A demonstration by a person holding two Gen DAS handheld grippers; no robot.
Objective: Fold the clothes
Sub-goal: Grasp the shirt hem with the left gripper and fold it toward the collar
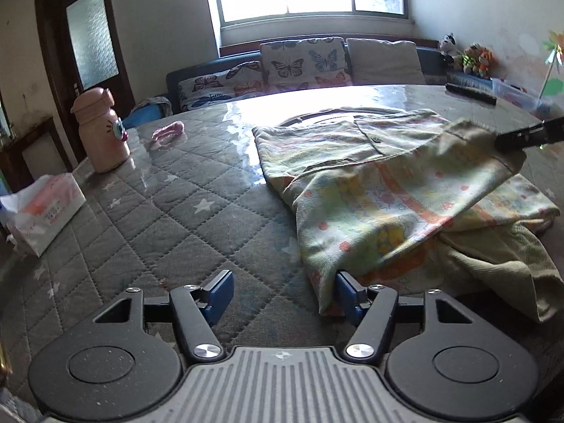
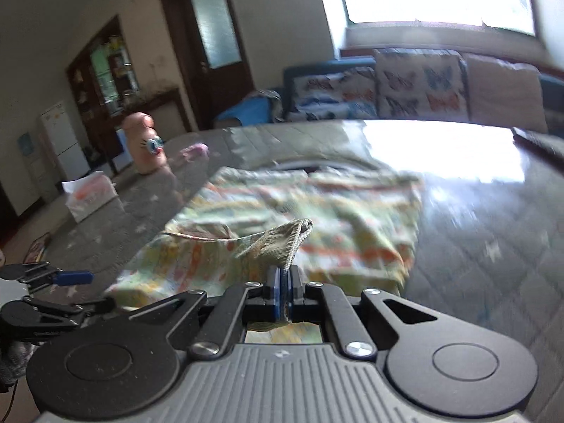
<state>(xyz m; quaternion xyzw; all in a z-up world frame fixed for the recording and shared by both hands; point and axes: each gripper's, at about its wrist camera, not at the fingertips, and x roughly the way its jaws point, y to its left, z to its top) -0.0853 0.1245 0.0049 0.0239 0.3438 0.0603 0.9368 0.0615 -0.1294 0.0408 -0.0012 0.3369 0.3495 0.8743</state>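
Mid-fold, by the look of it: right gripper (image 2: pixel 284 290) clamped tight on a ribbed hem corner of the printed garment (image 1: pixel 370 190), lifting 1 flap clear of the rest. Left gripper (image 1: pixel 283 294) low at the near edge, jaws spread wide, cloth brushing the inner face of 1 blue pad (image 1: pixel 347 294), nothing pinched. Garment spread on the quilted, star-patterned table cover (image 1: pixel 158 211), right of centre, well apart from the pink bottle (image 1: pixel 102 130) and tissue pack (image 1: pixel 42 208). Long axis roughly from the near edge toward the window; which end leads, collar or hem, cannot be told. Next move, judged: carrying the raised flap across and laying it flat, edges matched, without dragging the layer beneath.
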